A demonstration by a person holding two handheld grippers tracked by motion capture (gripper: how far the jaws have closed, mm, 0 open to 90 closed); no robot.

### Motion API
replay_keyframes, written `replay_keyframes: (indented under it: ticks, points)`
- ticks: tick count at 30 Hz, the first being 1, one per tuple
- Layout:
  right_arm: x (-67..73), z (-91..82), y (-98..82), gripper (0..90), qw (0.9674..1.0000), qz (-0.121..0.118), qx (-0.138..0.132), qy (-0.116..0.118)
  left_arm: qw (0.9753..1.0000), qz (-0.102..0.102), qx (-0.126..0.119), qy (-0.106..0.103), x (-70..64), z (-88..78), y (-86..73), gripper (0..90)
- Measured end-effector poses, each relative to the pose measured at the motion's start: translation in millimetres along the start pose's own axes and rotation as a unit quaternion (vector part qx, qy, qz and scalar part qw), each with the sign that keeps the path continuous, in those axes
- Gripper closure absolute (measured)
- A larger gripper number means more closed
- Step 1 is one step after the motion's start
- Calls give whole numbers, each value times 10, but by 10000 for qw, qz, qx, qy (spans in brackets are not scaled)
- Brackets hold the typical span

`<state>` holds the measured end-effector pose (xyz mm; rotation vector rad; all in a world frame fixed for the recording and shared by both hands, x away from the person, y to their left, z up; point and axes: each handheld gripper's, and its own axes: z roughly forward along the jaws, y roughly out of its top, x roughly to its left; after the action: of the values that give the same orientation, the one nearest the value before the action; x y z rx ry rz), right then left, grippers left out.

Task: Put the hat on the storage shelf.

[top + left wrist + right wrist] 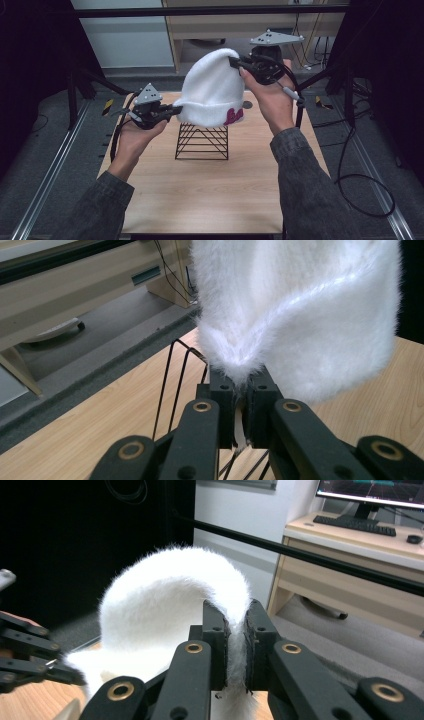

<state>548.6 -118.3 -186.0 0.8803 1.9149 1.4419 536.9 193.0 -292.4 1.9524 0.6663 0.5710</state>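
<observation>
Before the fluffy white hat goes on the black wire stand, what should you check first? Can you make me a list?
1. Left gripper fingers pinching the white hat's brim: ok.
2. Right gripper fingers pinching the hat's top: ok.
3. Hat lifted over the black wire stand: ok, it hangs just above it.
4. Stand upright on the wooden table: ok.
5. Hat's opening spread wide enough to fit over the stand: cannot tell.
6. Pink patch facing the person: ok.
</observation>
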Motion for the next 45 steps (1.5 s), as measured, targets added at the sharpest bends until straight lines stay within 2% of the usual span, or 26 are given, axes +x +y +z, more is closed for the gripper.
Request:
replay_keyframes:
  ticks: [3, 6, 11, 13, 15, 22, 28, 33, 36, 45]
  points:
    - [-17, 43, -34, 830, 10000, 25, 64, -18, 10000, 59, 54, 35, 4, -36, -2, 845]
    - [-21, 77, -61, 829, 9999, 44, 111, -33, 10000, 19, 68, 50, 17, -42, -6, 845]
    - [-30, 162, -111, 826, 9997, 48, 221, -49, 9996, 71, 239, 123, 88, 35, -36, 846]
    - [-36, 214, -138, 826, 9995, 32, 297, -70, 9995, 19, 275, 121, 141, 71, -62, 846]
    - [-52, 277, -175, 826, 9993, 35, 371, -66, 9995, -133, 267, 95, 197, 125, -110, 846]
    - [-102, 529, -347, 827, 9980, 45, 632, -65, 9987, -202, 443, 129, 292, 286, -251, 847]
    - [-137, 645, -428, 827, 9975, 77, 705, -78, 9982, -339, 477, 159, 372, 407, -341, 847]
    - [-143, 679, -461, 828, 9971, 73, 747, -83, 9981, -324, 492, 198, 385, 462, -393, 847]
    - [-120, 674, -489, 827, 9969, -29, 779, -75, 9979, -318, 525, 195, 381, 471, -431, 847]
    - [-4, 570, -556, 827, 9969, -131, 774, 74, 9979, -235, 554, 243, 350, 414, -522, 847]
